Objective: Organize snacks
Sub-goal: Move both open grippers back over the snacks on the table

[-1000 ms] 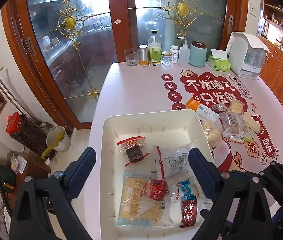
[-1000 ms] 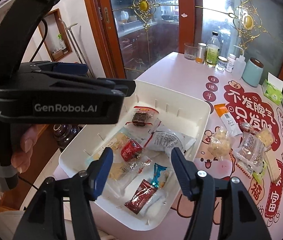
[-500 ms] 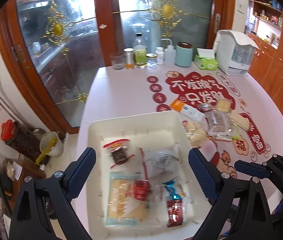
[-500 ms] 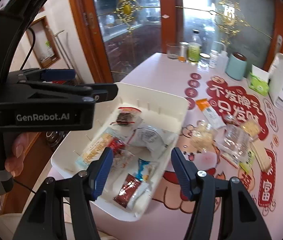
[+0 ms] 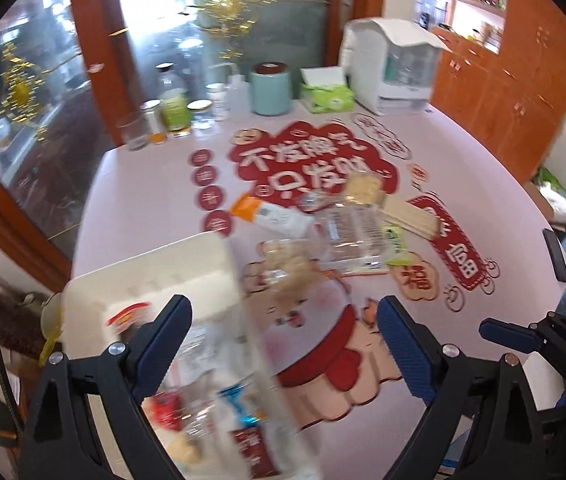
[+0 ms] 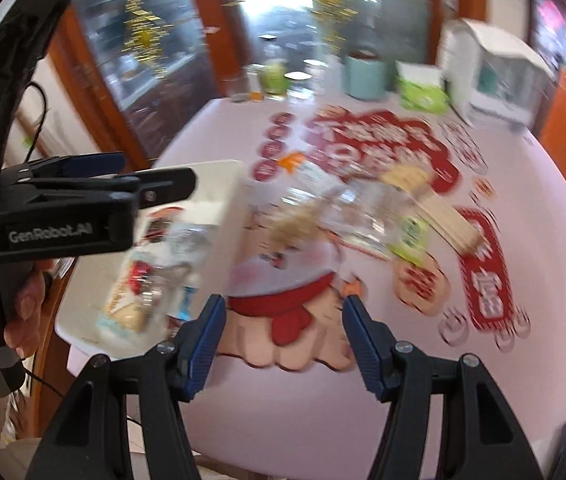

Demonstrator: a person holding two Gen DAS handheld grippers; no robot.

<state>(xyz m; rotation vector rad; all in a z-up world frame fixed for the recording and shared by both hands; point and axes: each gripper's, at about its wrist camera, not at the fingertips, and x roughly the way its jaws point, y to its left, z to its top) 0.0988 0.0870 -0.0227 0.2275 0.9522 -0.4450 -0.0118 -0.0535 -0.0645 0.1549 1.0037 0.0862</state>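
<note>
A white tray (image 5: 187,256) holding several wrapped snacks sits at the table's left edge; it also shows in the right wrist view (image 6: 219,176). Loose snacks lie right of it: an orange-and-white packet (image 5: 271,214), a clear bag of biscuits (image 5: 347,228), a puffy snack bag (image 5: 287,268) and a flat cracker pack (image 5: 411,216). My left gripper (image 5: 283,344) is open and empty above the tray's right rim. My right gripper (image 6: 283,336) is open and empty above the table's near part, short of the loose snacks (image 6: 363,208). Both views are blurred.
Bottles, jars and a glass (image 5: 135,132) line the table's far edge, with a teal canister (image 5: 271,88), a green tissue pack (image 5: 327,94) and a white appliance (image 5: 391,68). Glass doors stand behind. The left gripper's body (image 6: 67,208) shows at left in the right wrist view.
Both grippers have swung to the right, from over the tray toward the loose snacks. The tray has slid to the left of each view. Both stay open and empty.
</note>
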